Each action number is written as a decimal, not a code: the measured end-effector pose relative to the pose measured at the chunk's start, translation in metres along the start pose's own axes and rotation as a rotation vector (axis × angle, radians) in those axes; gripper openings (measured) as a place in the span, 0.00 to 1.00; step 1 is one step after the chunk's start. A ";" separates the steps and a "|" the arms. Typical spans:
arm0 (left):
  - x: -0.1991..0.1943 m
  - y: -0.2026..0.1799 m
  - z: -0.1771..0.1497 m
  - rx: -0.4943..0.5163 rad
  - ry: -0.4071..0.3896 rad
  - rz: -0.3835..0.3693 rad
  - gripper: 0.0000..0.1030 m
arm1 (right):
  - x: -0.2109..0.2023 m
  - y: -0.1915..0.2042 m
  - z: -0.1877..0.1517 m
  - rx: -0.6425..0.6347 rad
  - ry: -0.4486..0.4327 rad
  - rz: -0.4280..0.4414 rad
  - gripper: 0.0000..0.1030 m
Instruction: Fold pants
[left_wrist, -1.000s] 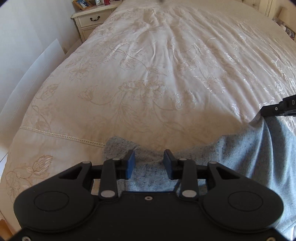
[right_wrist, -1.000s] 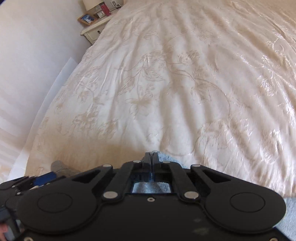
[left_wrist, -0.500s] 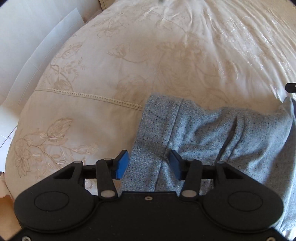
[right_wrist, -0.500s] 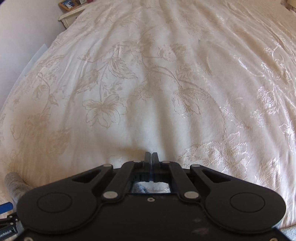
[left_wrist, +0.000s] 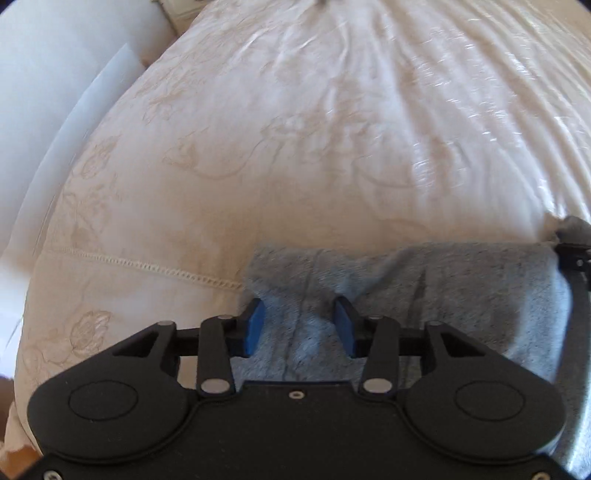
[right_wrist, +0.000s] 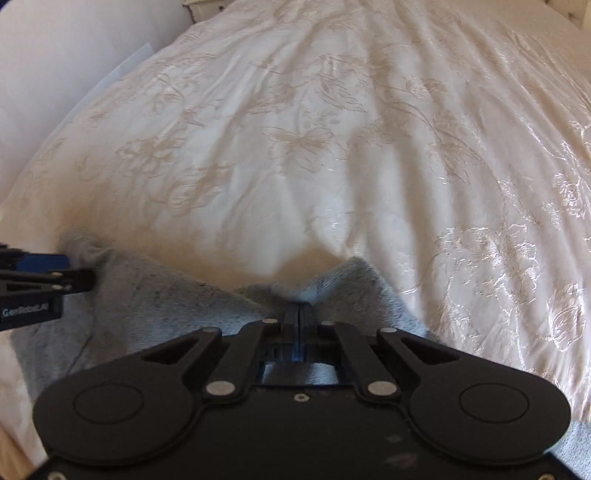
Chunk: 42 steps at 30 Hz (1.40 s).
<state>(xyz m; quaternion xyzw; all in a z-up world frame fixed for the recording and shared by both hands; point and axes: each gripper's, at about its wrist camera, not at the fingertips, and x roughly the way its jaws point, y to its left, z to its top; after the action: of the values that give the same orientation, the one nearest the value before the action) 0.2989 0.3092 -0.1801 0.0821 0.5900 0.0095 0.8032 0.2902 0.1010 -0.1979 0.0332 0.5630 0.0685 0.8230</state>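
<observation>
The pants (left_wrist: 424, 295), grey and flecked, lie bunched on the bed (left_wrist: 295, 147) near its front edge, spread across a cream bedspread (right_wrist: 295, 147) stitched with flowers. Their far edge runs across the bedspread, and a seam runs down the fabric toward the left camera.

The left gripper (left_wrist: 301, 326) points steeply down over the pants. Its jaws are opening: the blue pads (left_wrist: 255, 326) stand apart with the seamed part of the pants between them, and the cloth does not look pressed by either pad. This gripper sits at the left end of the pants, just right of a lace band (left_wrist: 147, 264) sewn into the bedspread. In the right wrist view the same gripper enters from the left edge, its tip at the left corner of the pants.

The right gripper (right_wrist: 298, 317) has its jaws pressed together, pinching a fold of the pants. The fabric rises into a small peak on either side of the closed fingertips, and more grey cloth shows below, through the gap in the gripper's frame. In the left wrist view this gripper is at the right edge, against the right end of the pants.

Past the pants, the bedspread lies wrinkled. A white wall (right_wrist: 74, 37) stands left of the bed.
</observation>
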 end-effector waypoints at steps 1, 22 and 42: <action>0.002 0.009 0.000 -0.045 0.013 -0.034 0.57 | 0.010 -0.008 0.004 0.040 0.012 -0.027 0.00; -0.004 0.085 -0.082 -0.169 0.143 -0.272 0.86 | -0.085 0.008 -0.080 0.080 0.012 0.107 0.10; -0.081 0.101 -0.112 -0.700 0.007 -0.246 0.26 | -0.113 0.025 -0.106 0.038 -0.007 0.136 0.10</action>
<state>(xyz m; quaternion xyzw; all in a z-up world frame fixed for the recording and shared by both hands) 0.1766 0.4127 -0.1214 -0.2692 0.5593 0.1145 0.7756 0.1487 0.1067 -0.1287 0.0872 0.5576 0.1136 0.8176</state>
